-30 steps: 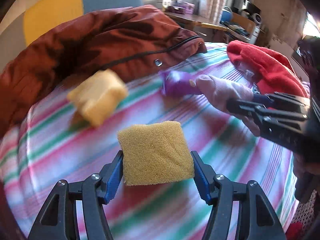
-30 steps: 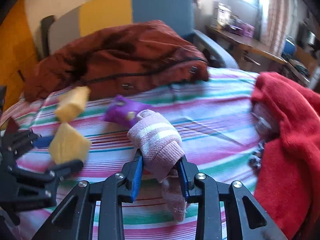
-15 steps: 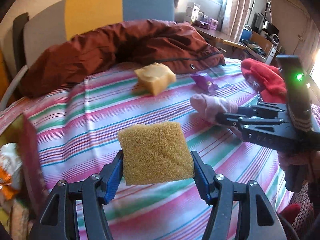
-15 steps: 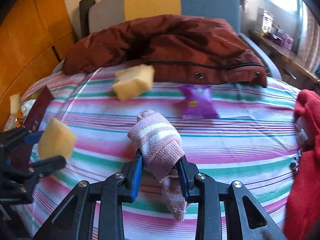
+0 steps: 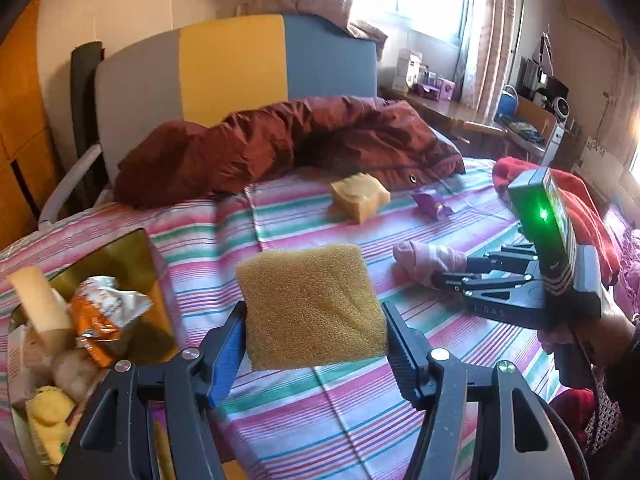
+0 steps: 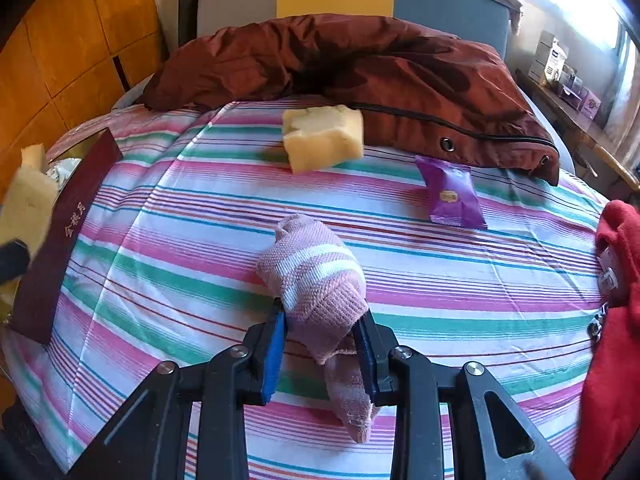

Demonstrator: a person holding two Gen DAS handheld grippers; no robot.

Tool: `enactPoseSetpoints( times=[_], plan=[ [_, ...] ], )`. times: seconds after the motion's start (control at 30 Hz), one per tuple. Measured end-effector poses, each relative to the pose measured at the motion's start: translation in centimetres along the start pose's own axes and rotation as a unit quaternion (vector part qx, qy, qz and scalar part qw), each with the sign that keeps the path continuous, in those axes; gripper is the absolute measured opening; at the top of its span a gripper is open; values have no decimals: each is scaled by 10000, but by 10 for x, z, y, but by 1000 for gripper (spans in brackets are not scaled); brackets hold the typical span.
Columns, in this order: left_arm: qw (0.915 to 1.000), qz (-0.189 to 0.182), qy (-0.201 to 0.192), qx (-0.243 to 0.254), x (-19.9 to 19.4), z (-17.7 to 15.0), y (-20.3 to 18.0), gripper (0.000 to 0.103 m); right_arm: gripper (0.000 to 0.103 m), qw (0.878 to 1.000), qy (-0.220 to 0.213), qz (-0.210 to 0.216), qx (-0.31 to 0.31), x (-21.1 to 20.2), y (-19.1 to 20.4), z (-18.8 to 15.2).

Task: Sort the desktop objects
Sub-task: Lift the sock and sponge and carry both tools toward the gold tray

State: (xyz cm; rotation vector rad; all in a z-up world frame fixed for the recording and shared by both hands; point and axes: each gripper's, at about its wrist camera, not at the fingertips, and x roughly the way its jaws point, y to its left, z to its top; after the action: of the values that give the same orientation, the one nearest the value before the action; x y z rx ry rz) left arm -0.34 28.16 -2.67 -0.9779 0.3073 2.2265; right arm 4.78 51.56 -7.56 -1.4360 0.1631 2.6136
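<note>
My left gripper (image 5: pixel 314 344) is shut on a yellow sponge block (image 5: pixel 312 306), held above the striped bedsheet (image 5: pixel 360 412). A dark-red open box (image 5: pixel 116 260) with snack wrappers and foam pieces lies at its lower left. My right gripper (image 6: pixel 320 338) is shut on a rolled pink sock (image 6: pixel 316 280), also lifted over the sheet; in the left wrist view that sock (image 5: pixel 430 262) sticks out of the right gripper at mid-right. A pale yellow foam chunk (image 6: pixel 322 142) and a purple snack packet (image 6: pixel 452 196) rest on the sheet near the brown jacket (image 6: pixel 360 64).
The dark-red box (image 6: pixel 60 240) lies at the sheet's left edge in the right wrist view. A red garment (image 6: pixel 612 340) is heaped on the right. A grey, yellow and blue headboard (image 5: pixel 232 68) stands behind the jacket. A desk with small items (image 5: pixel 460 112) is at the far right.
Both grippers have swung left across the bed, each still holding its item. The left one rose and pulled back, bringing the open box into view. The foam chunk and purple packet now lie farther off.
</note>
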Motion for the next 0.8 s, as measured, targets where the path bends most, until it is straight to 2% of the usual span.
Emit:
enactPoseSetpoints(
  times=[0.43, 0.8],
  plan=[
    [9989, 296, -248, -283, -38, -13, 37, 65, 33, 9990, 148, 9, -433, -2, 49, 10],
    [9969, 437, -357, -553, -61, -27, 67, 65, 33, 9975, 106, 43, -702, -13, 89, 21]
  ],
)
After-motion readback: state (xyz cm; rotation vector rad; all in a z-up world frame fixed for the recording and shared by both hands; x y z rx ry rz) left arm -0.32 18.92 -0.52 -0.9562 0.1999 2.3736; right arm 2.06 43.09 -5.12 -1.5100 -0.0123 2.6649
